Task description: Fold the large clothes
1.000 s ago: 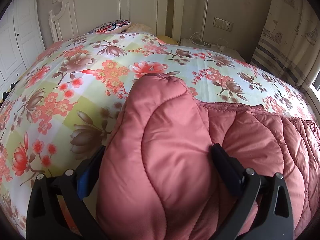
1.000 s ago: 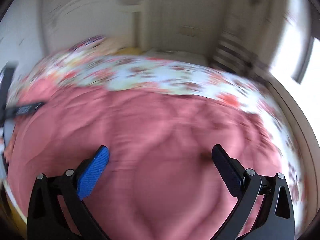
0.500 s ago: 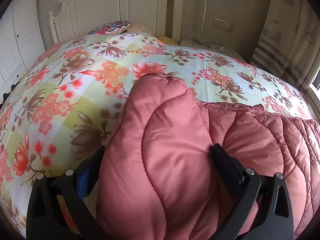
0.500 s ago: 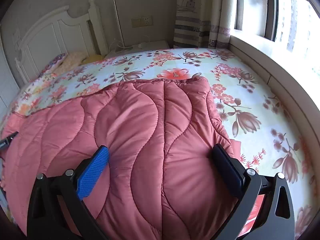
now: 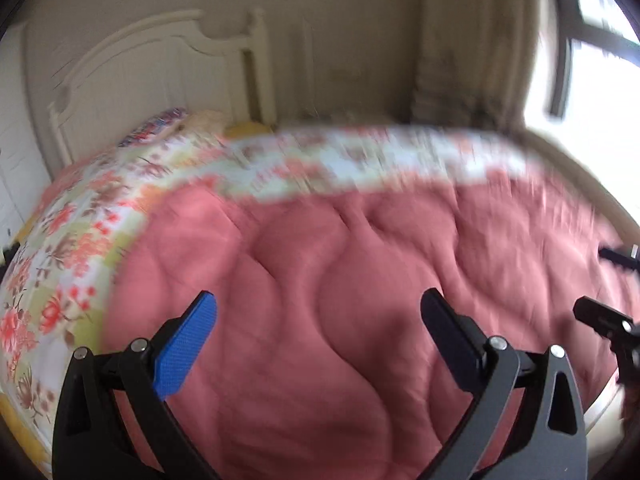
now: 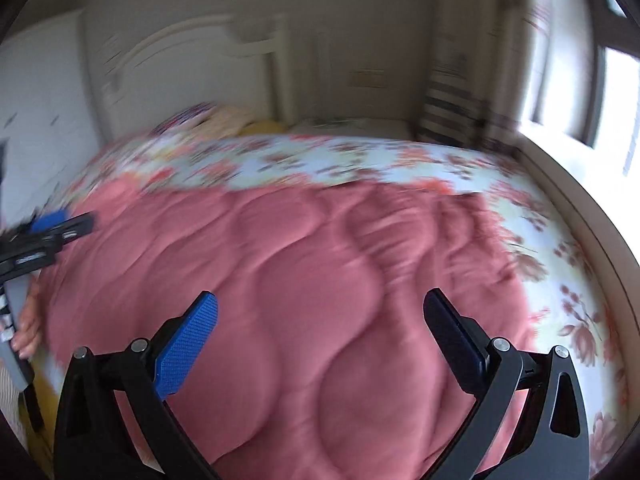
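Observation:
A pink quilted padded garment lies spread in a wide folded slab on the floral bed; it also shows in the right wrist view. My left gripper is open and empty, held above the garment. My right gripper is open and empty above it too. The left gripper shows at the left edge of the right wrist view, and the right gripper at the right edge of the left wrist view. Both views are motion-blurred.
The floral bedsheet covers the bed around the garment. A white headboard and pillows stand at the far end. A curtain and a bright window are on the right.
My left gripper has let go of the garment fold, lifted and swung right. My right gripper has drawn back and turned left. The garment now lies flat across the bed.

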`<state>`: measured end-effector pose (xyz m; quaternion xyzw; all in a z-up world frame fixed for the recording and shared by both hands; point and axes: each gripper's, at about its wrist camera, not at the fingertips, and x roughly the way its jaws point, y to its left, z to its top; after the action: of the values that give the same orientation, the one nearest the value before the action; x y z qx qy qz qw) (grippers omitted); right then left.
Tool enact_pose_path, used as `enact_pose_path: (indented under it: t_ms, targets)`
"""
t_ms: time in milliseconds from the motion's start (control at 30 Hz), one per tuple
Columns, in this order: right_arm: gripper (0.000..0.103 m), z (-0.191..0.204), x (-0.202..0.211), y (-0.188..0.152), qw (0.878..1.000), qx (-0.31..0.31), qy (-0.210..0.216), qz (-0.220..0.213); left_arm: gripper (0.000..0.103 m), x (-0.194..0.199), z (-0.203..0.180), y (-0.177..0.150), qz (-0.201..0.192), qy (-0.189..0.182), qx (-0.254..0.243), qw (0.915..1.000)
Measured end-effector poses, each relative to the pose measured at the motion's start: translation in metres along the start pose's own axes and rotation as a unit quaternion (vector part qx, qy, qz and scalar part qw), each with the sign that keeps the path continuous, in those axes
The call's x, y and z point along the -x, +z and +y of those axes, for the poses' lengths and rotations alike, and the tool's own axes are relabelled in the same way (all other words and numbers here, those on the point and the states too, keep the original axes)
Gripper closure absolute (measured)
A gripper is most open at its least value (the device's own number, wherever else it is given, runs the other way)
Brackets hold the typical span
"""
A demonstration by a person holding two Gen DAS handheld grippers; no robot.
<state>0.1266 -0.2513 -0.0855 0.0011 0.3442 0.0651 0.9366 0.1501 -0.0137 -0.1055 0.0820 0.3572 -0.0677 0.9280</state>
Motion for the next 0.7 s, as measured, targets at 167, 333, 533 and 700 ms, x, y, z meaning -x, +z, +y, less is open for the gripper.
enact_pose_path:
  t_ms: [167, 333, 533, 700]
  targets:
    - [0.004, 0.038, -0.022, -0.033, 0.996, 0.088, -0.004, 0.026, 0.002, -0.013, -0.014, -0.02, -0.008, 0.023, -0.008, 0.9997]
    - [0.005, 0.021, -0.02, -0.028, 0.997, 0.063, 0.005, 0.042, 0.002, -0.003, 0.015, -0.017, -0.011, 0.025, 0.018, 0.9995]
    - [0.005, -0.04, 0.002, -0.03, 0.998, -0.022, -0.051, 0.017, 0.002, -0.003, 0.09, -0.037, -0.004, 0.052, 0.108, 0.9928]
    - [0.004, -0.072, -0.007, -0.047, 0.996, -0.06, -0.066, 0.03, 0.002, -0.022, 0.116, -0.048, 0.034, 0.009, 0.165, 0.9857]
